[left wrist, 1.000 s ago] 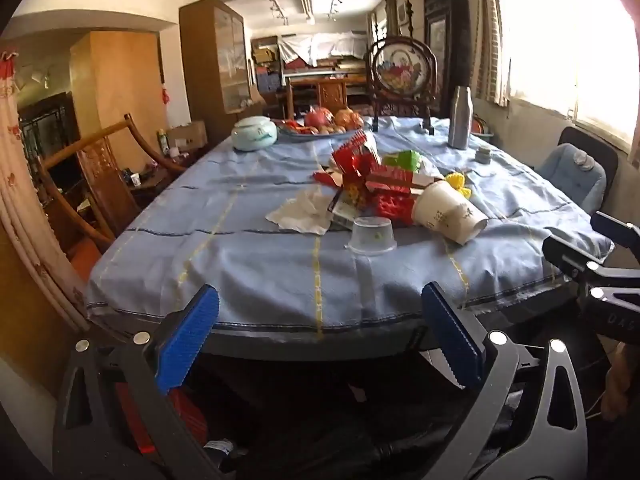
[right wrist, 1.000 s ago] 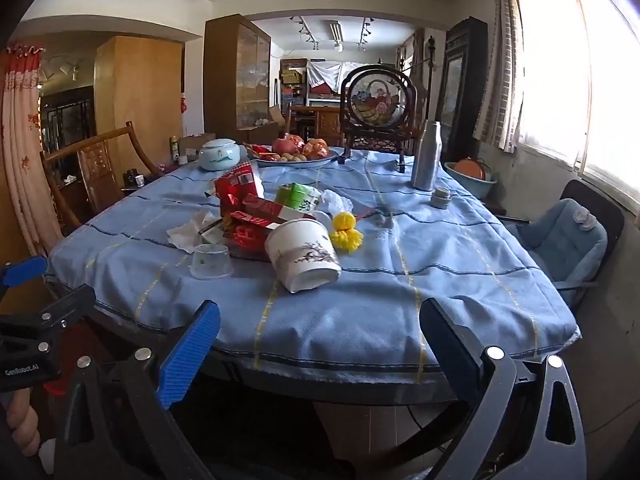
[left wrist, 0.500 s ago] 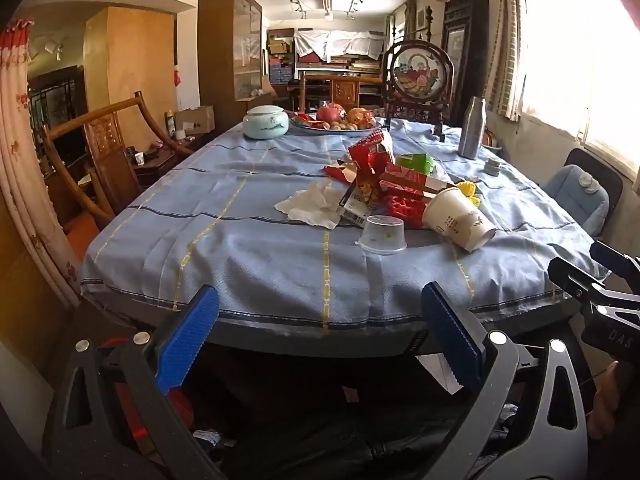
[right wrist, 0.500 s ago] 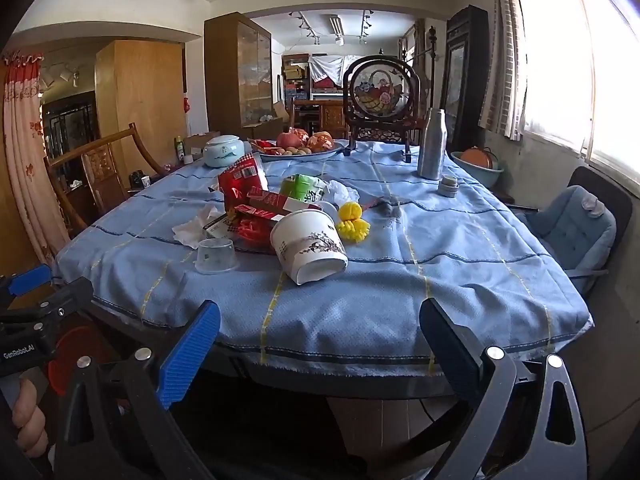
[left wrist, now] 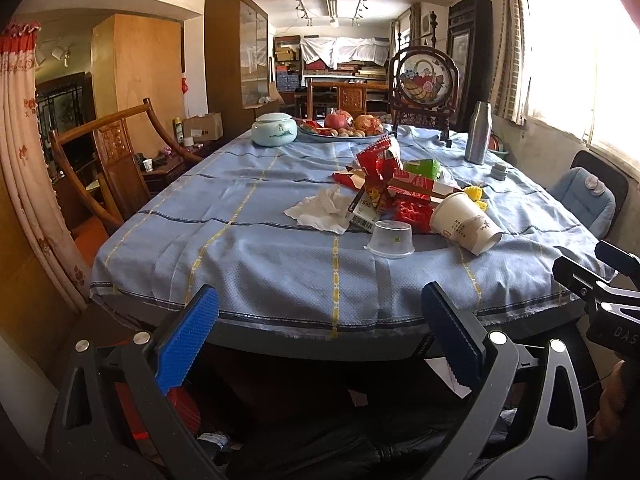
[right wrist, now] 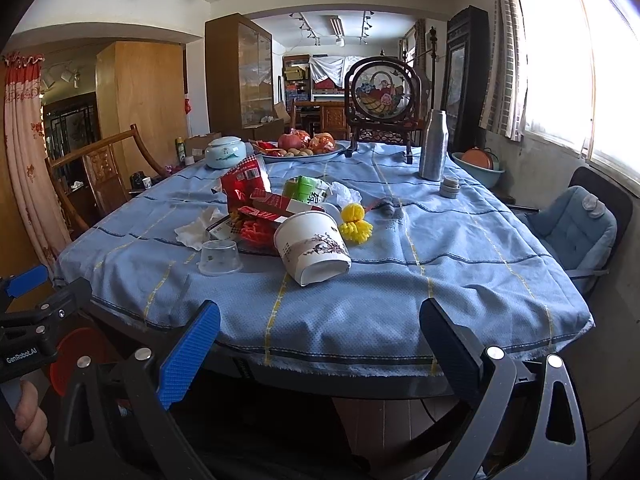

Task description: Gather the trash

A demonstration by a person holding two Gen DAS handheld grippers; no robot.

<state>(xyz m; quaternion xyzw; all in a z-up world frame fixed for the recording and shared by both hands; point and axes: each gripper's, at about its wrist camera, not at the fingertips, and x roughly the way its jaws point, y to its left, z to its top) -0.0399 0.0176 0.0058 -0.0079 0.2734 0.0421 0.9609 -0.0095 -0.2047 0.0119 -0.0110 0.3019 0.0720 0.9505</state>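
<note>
Trash pile [right wrist: 276, 216]: heaped mid-table on the blue tablecloth [right wrist: 440, 248], not far from the near edge
Paper cup [right wrist: 314, 246]: big white one, tipped on its side, mouth facing the far end of the table
Clear plastic cup [right wrist: 220, 257]: upside down, just left of the paper cup
Crumpled tissue [left wrist: 322, 210]: left side of the heap, touching the red wrappers [left wrist: 380, 172]
Yellow pom-pom thing [right wrist: 354, 222]: right behind the paper cup
Left gripper [left wrist: 320, 340]: jaws wide apart, holding nothing, hanging below the table edge
Right gripper [right wrist: 320, 344]: same deal, spread wide with nothing in it, short of the table
Far end: steel bottle [right wrist: 433, 146], fruit plate [right wrist: 304, 150], pale lidded jar [right wrist: 225, 153], well apart from the trash
</note>
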